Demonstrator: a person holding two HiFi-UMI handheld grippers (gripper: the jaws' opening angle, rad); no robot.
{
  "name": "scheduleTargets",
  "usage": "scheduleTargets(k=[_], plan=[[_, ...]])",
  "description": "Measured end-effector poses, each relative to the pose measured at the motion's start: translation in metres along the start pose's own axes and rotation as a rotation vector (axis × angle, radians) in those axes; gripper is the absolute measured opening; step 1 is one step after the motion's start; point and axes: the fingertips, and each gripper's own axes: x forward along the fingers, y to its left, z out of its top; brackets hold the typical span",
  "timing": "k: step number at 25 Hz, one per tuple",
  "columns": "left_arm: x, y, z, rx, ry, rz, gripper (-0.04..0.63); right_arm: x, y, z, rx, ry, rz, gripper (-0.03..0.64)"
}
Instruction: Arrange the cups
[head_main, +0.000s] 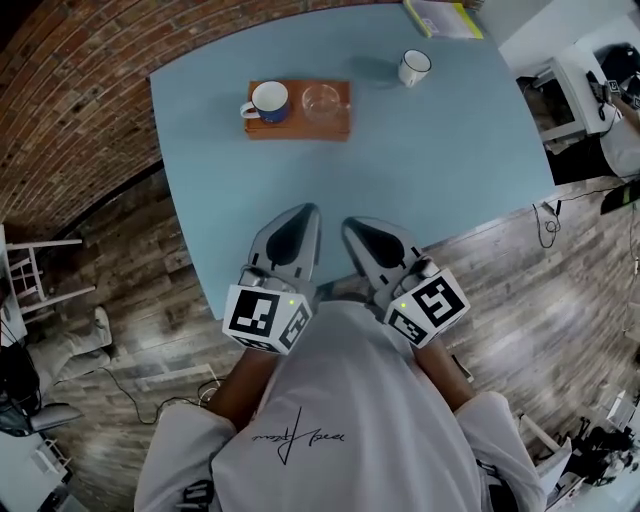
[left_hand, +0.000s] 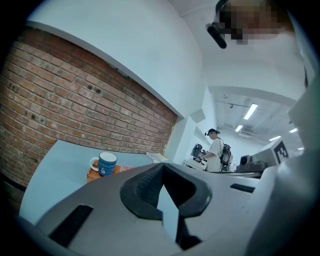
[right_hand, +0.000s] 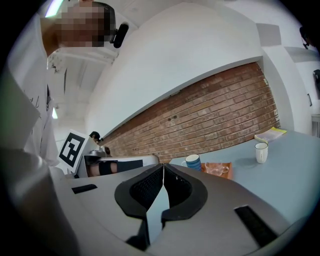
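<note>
Head view, over a pale blue counter: left gripper and right gripper side by side at the near edge, jaws closed together on nothing. Far side: blue cup and glass cup on wooden tray, white cup apart at right.

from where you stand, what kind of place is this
Probably an open-plan office or lab workspace rather than a home: a brick wall beside a pale blue table, a person standing under ceiling strip lights in the background, and cables trailing over the wood floor.
</note>
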Motion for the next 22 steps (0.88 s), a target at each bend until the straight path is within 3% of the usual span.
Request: scheduleTargets(k=[12,22], plan=[[0.021,0.017,0.007,-0.008,0.0,-0.026,0.009,0.03,-0.02,0.009,-0.061,0.005,-0.027,0.021],[0.041,0.028,0.006,-0.018,0.006,0.02,0.009,0.044,-0.05,0.021,-0.169,0.036,0.11,0.023]])
